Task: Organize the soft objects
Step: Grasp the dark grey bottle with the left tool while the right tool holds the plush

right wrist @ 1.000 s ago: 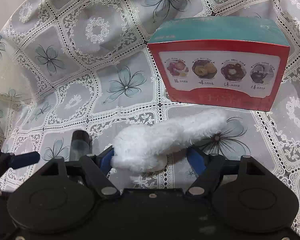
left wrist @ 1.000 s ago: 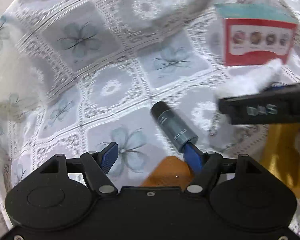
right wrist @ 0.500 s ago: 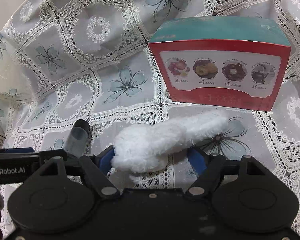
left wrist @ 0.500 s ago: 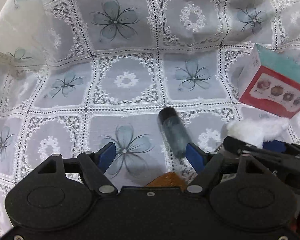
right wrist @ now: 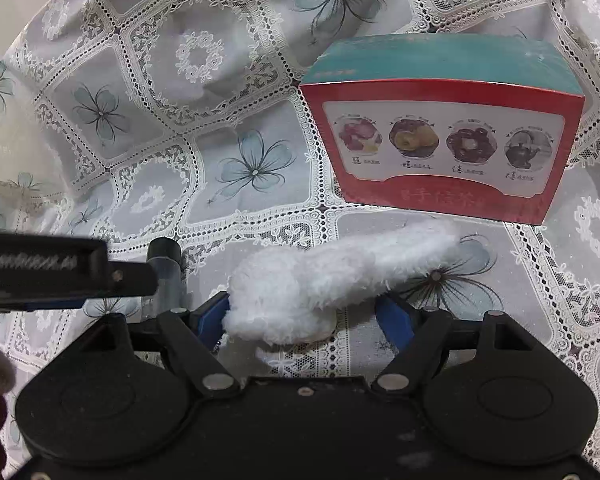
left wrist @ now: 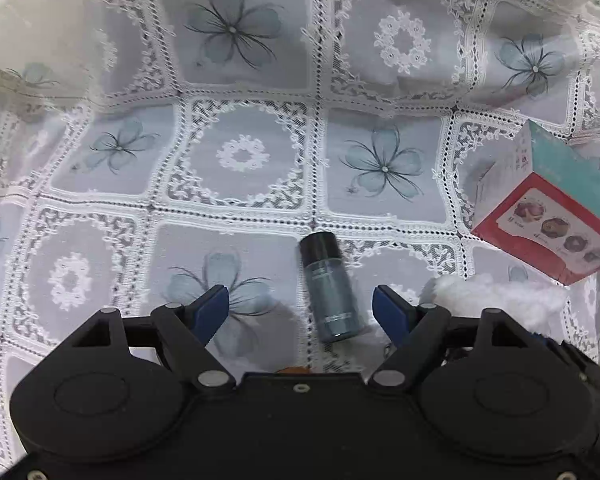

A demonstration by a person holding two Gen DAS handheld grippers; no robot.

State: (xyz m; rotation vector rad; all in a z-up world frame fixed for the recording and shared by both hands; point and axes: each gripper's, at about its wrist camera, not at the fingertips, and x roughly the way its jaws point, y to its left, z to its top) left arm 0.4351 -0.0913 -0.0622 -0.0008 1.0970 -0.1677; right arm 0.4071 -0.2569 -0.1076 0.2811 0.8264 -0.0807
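A white fluffy soft piece lies on the lace tablecloth between the open fingers of my right gripper; it touches the left finger and stands clear of the right one. It also shows in the left wrist view. A small dark grey-blue bottle lies on its side on the cloth between the open fingers of my left gripper, nearer the right finger, touching neither. The bottle also shows in the right wrist view.
A red and teal box with pictures on its front stands behind the fluffy piece; it also shows in the left wrist view. The left gripper's black body reaches in at the left of the right wrist view.
The left gripper has swung and moved forward so the bottle now lies between its fingers. The right gripper and the fluffy piece have stayed put.
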